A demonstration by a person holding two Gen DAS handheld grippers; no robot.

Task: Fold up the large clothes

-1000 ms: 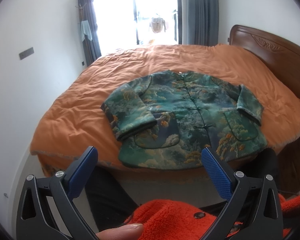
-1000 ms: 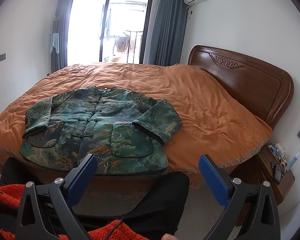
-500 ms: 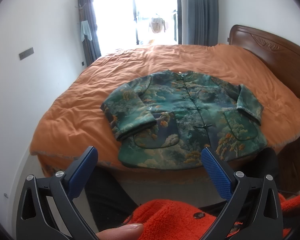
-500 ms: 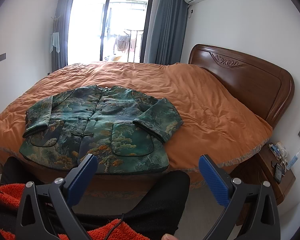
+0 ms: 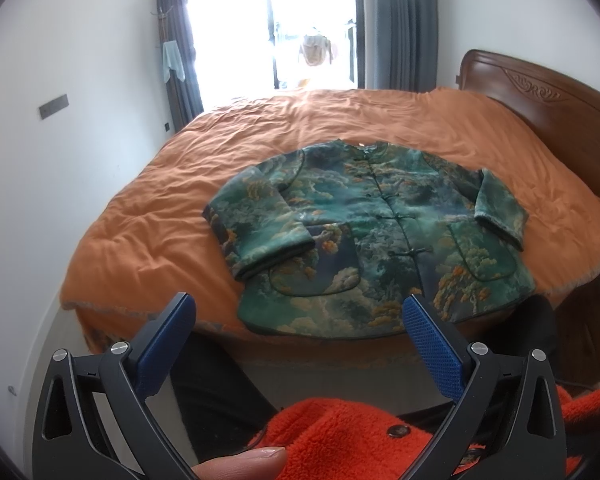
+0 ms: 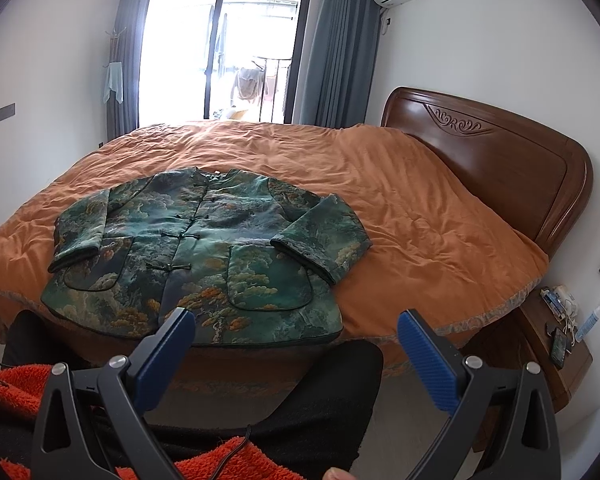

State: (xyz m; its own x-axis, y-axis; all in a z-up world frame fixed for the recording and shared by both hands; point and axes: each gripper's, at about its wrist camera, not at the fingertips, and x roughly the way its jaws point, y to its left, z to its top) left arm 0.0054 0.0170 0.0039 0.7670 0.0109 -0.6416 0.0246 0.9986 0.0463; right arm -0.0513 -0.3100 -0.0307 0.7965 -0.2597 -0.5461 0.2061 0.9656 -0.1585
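Observation:
A green patterned jacket [image 5: 380, 236] with knot buttons lies flat, front up, near the front edge of the orange bed [image 5: 160, 216]. Both sleeves are bent in over its front. It also shows in the right wrist view [image 6: 204, 256]. My left gripper [image 5: 300, 320] is open and empty, held back from the bed, short of the jacket's hem. My right gripper [image 6: 296, 326] is open and empty, also short of the hem, toward the jacket's right side.
A carved wooden headboard [image 6: 500, 168] stands at the right. A nightstand [image 6: 556, 332] with small items is at the bed's right corner. A white wall [image 5: 60, 160] runs close along the left. The person's dark trousers [image 6: 320, 400] and red fleece [image 5: 360, 436] fill the foreground.
Nothing has visibly changed apart from a very slight shift of the right view; both grippers stay open and the jacket lies as before.

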